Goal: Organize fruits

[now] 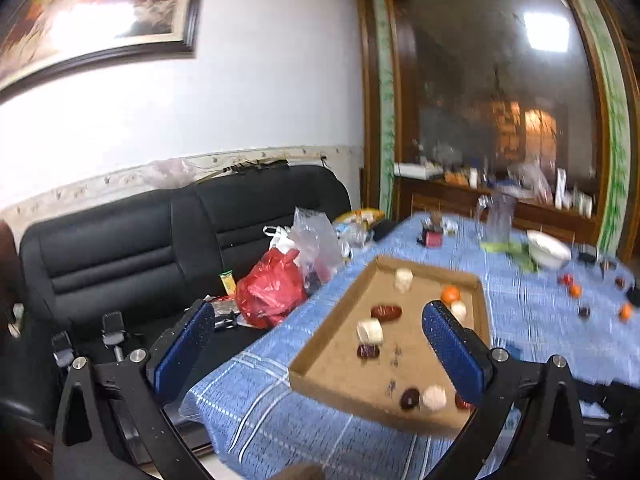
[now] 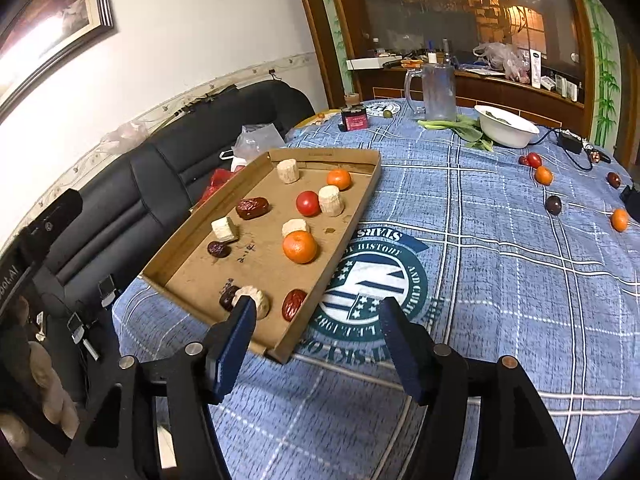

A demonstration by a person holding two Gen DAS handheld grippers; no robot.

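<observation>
White wall with a dark-framed painting (image 2: 52,12) rose behind a black sofa (image 2: 168,168) on the left, where a red plastic bag (image 1: 272,296) and a clear bag (image 1: 316,240) lay on the seat beside the table's left edge. Next to the sofa stood a round table under a blue checked cloth (image 2: 500,280) with a round printed emblem (image 2: 372,280) near its front edge. A shallow cardboard tray (image 2: 360,208) sat at the left edge of the table, its near corner hanging slightly past the rim. Inside it lay three red dates, the biggest (image 2: 252,208) along the tray's left wall, several pale stubby cylinders, one (image 2: 288,171) near the far wall, a tomato (image 2: 308,203) toward the right wall, a small orange (image 2: 339,179) in the far right corner and a larger orange (image 2: 300,246) in the middle. The left gripper (image 1: 320,344) hung over the tray's near left corner with its blue pads spread wide and nothing between them. The right gripper (image 2: 316,324) hovered at the tray's near right corner, its fingers apart and pinching nothing. Toward the far edge of the table stood a dark jar with a red label (image 2: 354,118), a clear glass mug (image 2: 438,92) and a white bowl (image 2: 506,126) beside green leaves (image 2: 468,128). Along the right edge more loose fruit was scattered on the cloth: a tomato (image 2: 534,159), an orange (image 2: 543,175), a dark round fruit (image 2: 553,204) and another orange (image 2: 619,219). Behind it all ran a cluttered wooden counter (image 2: 480,80).
</observation>
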